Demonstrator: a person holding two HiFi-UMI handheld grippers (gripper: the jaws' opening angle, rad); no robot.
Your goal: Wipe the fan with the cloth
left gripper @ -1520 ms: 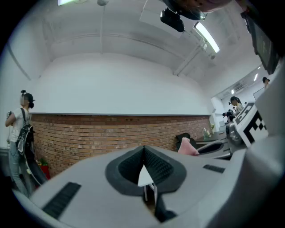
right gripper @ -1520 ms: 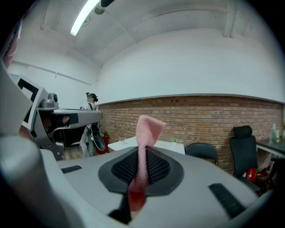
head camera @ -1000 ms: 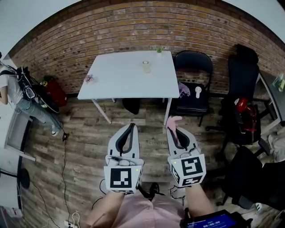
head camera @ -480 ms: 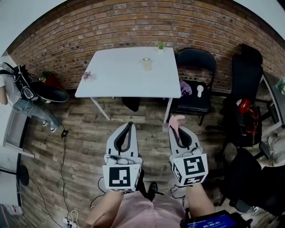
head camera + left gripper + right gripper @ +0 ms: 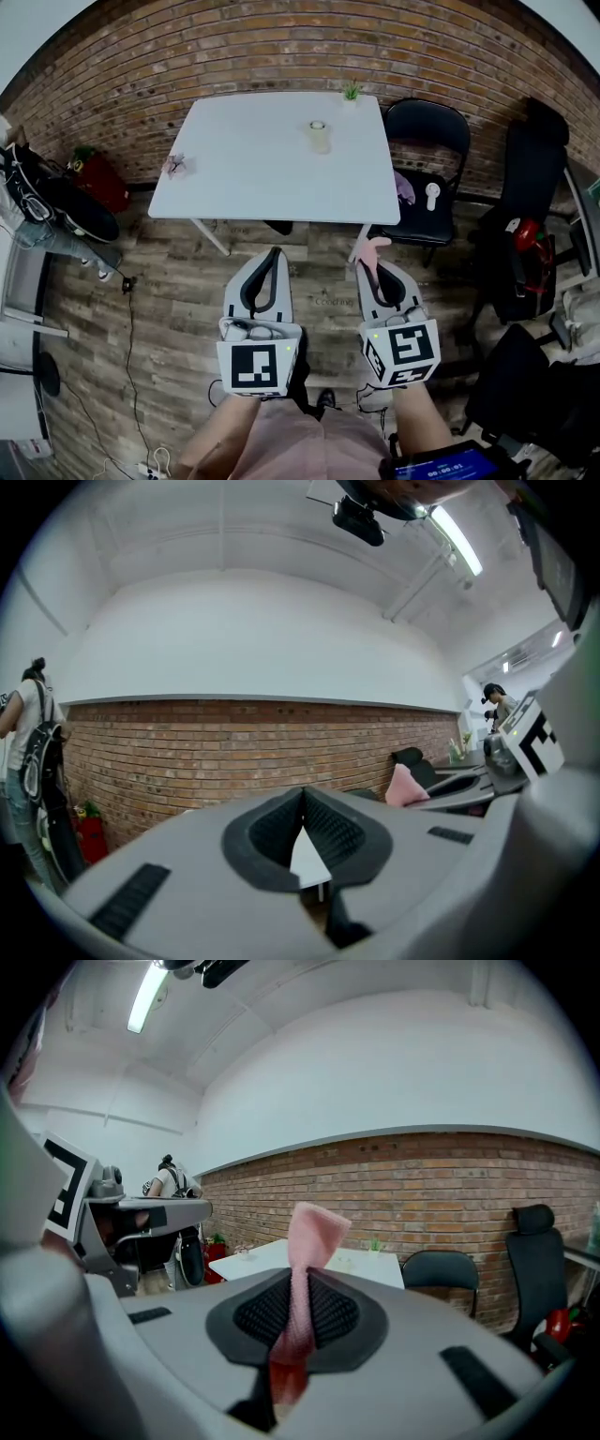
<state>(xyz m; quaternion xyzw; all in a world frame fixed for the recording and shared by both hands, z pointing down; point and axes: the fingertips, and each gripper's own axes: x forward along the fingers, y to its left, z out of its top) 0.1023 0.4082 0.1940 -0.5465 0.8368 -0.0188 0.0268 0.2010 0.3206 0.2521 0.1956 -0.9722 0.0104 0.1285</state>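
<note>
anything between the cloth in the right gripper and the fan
The near right corner of the white table juts close to the line from the right gripper, shut on the pink cloth, to the fan on the black chair.

Pink cloth (image 5: 314,1232) pinched in right hand-held gripper (image 5: 367,267), tip sticking out, white fan (image 5: 431,195) on black chair (image 5: 428,127)

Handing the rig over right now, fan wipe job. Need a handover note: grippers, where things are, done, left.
Left gripper: shut, empty.
Right gripper: shut on the pink cloth, end poking past the tips.
Fan: probably the small white thing on the black chair beside the white table; too small to be sure.
Done: cloth in hand.
Left: reach the fan and wipe it; nothing touched yet.
</note>
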